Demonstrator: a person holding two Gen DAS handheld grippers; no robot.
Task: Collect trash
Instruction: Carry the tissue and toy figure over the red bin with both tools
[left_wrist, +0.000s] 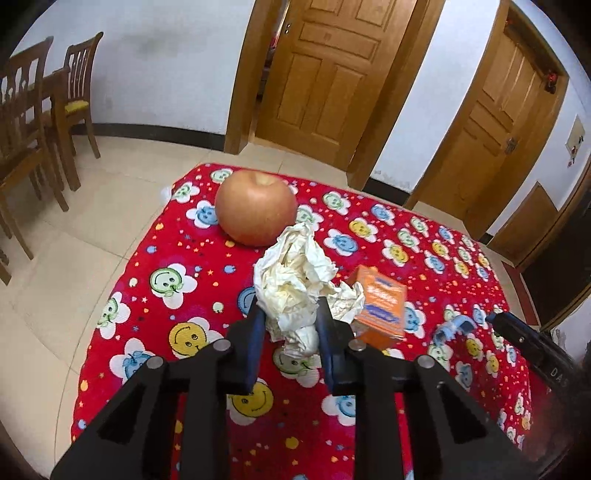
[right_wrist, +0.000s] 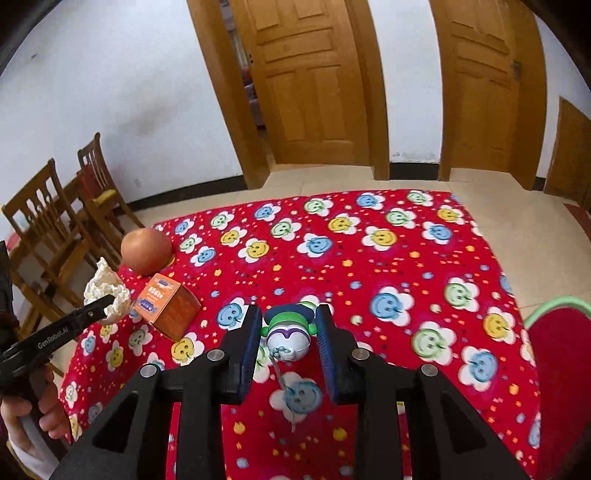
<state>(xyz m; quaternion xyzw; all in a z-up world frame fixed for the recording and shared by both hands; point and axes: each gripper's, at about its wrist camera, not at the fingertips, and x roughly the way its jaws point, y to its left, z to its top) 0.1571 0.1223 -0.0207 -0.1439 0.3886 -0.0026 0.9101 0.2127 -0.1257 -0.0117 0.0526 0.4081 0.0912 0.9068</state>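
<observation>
A: How will that crumpled paper (left_wrist: 291, 284) handle?

B: Light and soft, I'd judge; it squashes rather than slips, so a pinch anywhere on the wad should do; the left gripper (left_wrist: 290, 314) has its jaws clamped on the lower part of it, above the red cloth (left_wrist: 177, 236), just in front of the apple (left_wrist: 256, 206).

A: And the right gripper (right_wrist: 289, 325)?

B: Its jaws are closed on a small round toy (right_wrist: 288, 338) with a green and blue cap; hard and smooth by the look of it, likely slippery, so the grip across its widest part seems sensible; a thin string hangs from it.

A: Counts?

B: One wad of paper; one apple; one orange box (left_wrist: 382, 306), upright on the cloth just beside the paper; one toy; two wooden doors (right_wrist: 306, 81); at least two chairs (right_wrist: 48, 229); a red seat with a green rim (right_wrist: 557, 354) at the right edge.

A: Is the box trash?

B: Cardboard, light, stiff; whether it is empty I cannot tell.
</observation>
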